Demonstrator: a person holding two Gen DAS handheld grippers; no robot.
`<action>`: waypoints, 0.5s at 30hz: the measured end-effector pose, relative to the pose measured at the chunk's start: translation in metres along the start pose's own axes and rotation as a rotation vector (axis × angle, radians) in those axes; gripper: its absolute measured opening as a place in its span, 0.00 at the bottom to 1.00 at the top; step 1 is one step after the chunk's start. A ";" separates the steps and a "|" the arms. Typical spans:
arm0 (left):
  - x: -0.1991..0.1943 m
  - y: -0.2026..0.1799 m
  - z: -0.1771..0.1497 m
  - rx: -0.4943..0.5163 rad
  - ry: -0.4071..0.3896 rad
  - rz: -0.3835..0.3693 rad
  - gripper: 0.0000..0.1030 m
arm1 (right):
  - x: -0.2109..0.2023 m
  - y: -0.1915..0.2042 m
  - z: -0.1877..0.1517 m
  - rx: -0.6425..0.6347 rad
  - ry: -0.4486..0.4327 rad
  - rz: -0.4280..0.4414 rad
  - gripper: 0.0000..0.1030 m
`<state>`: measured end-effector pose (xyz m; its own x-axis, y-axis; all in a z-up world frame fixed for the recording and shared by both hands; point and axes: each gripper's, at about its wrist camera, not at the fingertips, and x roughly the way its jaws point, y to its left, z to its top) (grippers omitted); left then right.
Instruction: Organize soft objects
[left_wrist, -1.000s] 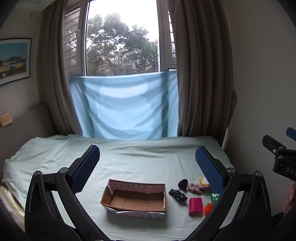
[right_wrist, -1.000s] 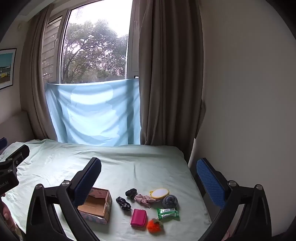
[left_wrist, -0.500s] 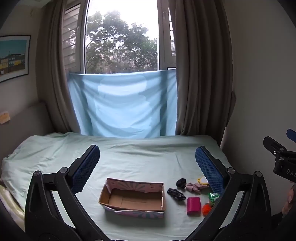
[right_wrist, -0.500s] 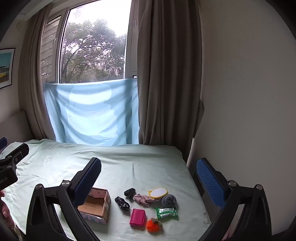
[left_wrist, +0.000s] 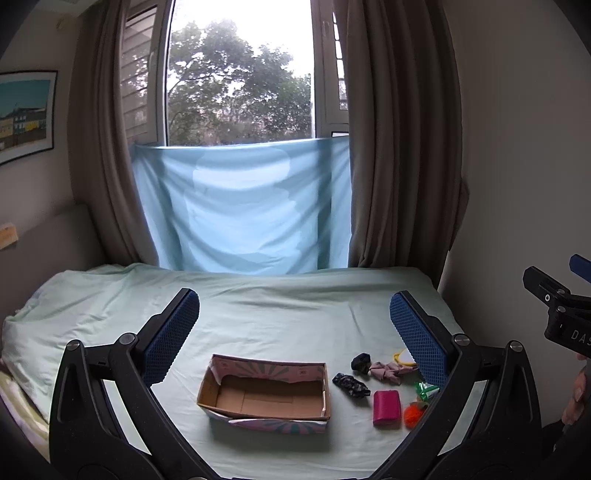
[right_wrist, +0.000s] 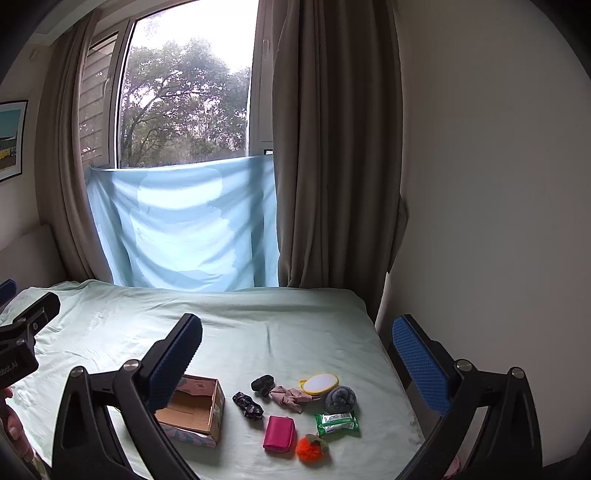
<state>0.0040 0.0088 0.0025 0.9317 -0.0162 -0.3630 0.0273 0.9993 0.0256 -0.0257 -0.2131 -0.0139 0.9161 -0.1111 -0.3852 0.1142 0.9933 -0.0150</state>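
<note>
Both tools hang above the bed (left_wrist: 295, 317), released and wide apart, nothing between their blue pads. The left tool (left_wrist: 295, 325) looks down over one open cardboard box (left_wrist: 264, 393), which sits on the pale green sheet at about 6 o'clock in the left wrist view; I see nothing in the box. The right tool (right_wrist: 297, 345) hovers over the cluster of soft things, and its body shows at 3 o'clock in the left wrist view.

Eight small items lie on the sheet to the 3 o'clock side of the box, all apart from it. Counted in the right wrist view:
- one black scrunchie (right_wrist: 262, 384) at the far side of the group
- one dark patterned scrunchie (right_wrist: 248, 405) nearest the box
- one pink fabric bow (right_wrist: 290, 396), touching the black scrunchie
- one yellow-rimmed round puff (right_wrist: 319, 383), just beside the bow at its 2 o'clock
- one grey rolled cloth (right_wrist: 340, 399), touching the puff
- one green tissue pack (right_wrist: 337, 422), just below the grey roll
- one magenta pouch (right_wrist: 279, 432) at the near side
- one orange pompom (right_wrist: 311, 448), just beside the pouch at its 4 o'clock

In the left wrist view the right pad hides the grey roll and most of the puff.

One light blue cloth (left_wrist: 240, 206) hangs across the lower window, between two brown curtains (left_wrist: 399, 147).
</note>
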 end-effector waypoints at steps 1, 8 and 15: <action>0.000 0.001 0.000 -0.001 0.001 -0.002 1.00 | 0.000 0.000 0.000 0.000 0.001 -0.001 1.00; -0.001 0.001 0.000 0.006 0.008 -0.003 1.00 | 0.000 0.006 0.000 0.005 0.013 0.000 1.00; 0.001 0.003 -0.001 0.009 0.020 -0.011 1.00 | -0.003 0.009 0.000 0.005 0.014 -0.005 1.00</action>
<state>0.0044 0.0113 0.0015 0.9239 -0.0264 -0.3818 0.0408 0.9987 0.0297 -0.0277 -0.2037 -0.0123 0.9100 -0.1152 -0.3982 0.1204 0.9926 -0.0120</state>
